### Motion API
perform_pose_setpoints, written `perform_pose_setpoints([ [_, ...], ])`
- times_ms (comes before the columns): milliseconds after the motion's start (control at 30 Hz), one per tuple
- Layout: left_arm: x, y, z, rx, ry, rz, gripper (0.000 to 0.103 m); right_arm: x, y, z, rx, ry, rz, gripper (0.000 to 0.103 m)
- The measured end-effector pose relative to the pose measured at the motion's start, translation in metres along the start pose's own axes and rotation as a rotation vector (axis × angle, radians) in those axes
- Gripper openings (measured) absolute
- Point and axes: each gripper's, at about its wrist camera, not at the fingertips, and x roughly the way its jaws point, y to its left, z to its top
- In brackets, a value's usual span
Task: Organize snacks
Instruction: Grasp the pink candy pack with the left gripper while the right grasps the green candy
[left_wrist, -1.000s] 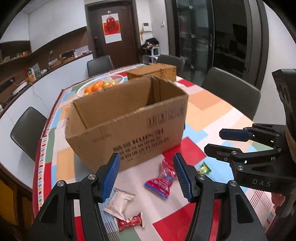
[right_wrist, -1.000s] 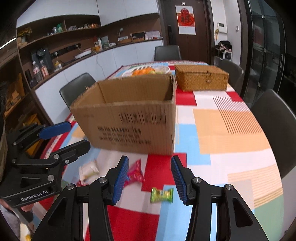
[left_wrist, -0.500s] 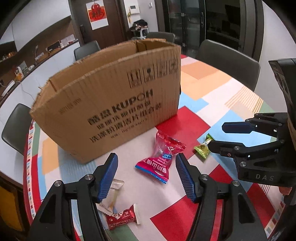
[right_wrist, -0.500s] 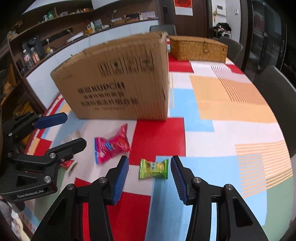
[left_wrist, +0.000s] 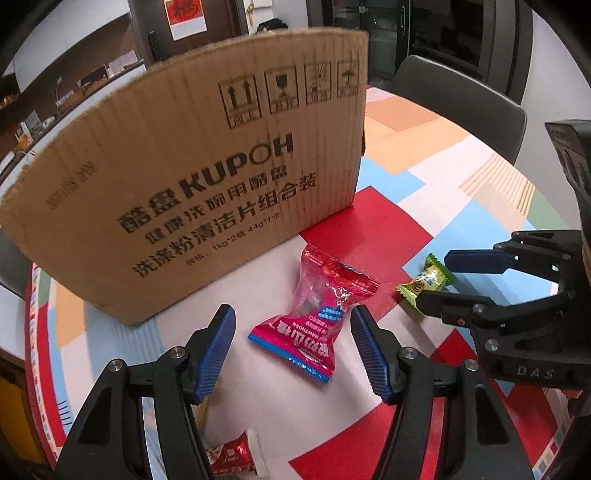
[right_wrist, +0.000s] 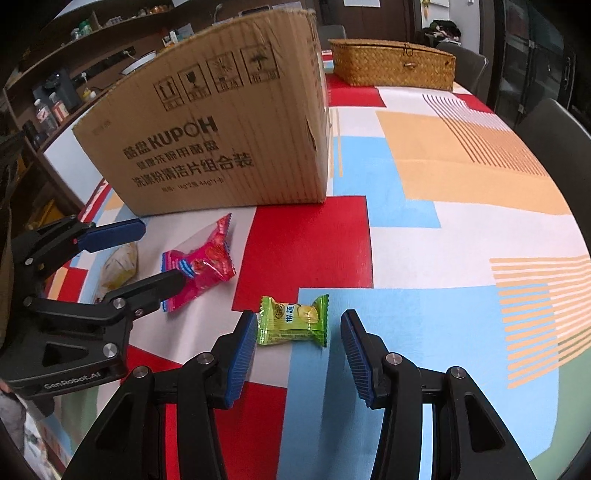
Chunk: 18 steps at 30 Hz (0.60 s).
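Note:
A red snack packet (left_wrist: 317, 314) lies flat on the table in front of a brown cardboard box (left_wrist: 192, 184). My left gripper (left_wrist: 291, 332) is open and low, its fingers on either side of the packet's near end. A small green candy packet (right_wrist: 293, 320) lies to the right. My right gripper (right_wrist: 299, 343) is open, its fingers flanking the green packet. The red packet (right_wrist: 201, 264) and the box (right_wrist: 221, 136) also show in the right wrist view. The green packet (left_wrist: 424, 284) shows in the left wrist view.
A white packet (right_wrist: 118, 266) and a small red candy (left_wrist: 232, 456) lie at the near left. A wicker basket (right_wrist: 391, 68) stands at the far end of the table (right_wrist: 461, 221). Dark chairs (left_wrist: 461, 96) surround the table.
Both grippers have dropped lower and moved forward toward the table. The red packet now sits between the left fingers and the green packet between the right fingers.

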Motion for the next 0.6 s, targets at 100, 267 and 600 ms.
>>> perform_pose_setpoints([
  [100,0.007,0.000,0.000,-0.009,0.011,-0.011,0.064,0.004,0.000,0.000,0.002,0.010,0.003,0.048],
  [267,0.017,0.000,0.002,-0.026,0.022,-0.023,0.064,0.004,0.001,0.003,-0.010,0.002,0.014,0.047],
  [600,0.027,0.001,0.003,-0.062,0.049,-0.070,0.046,0.009,0.008,0.004,-0.044,0.000,0.011,0.031],
])
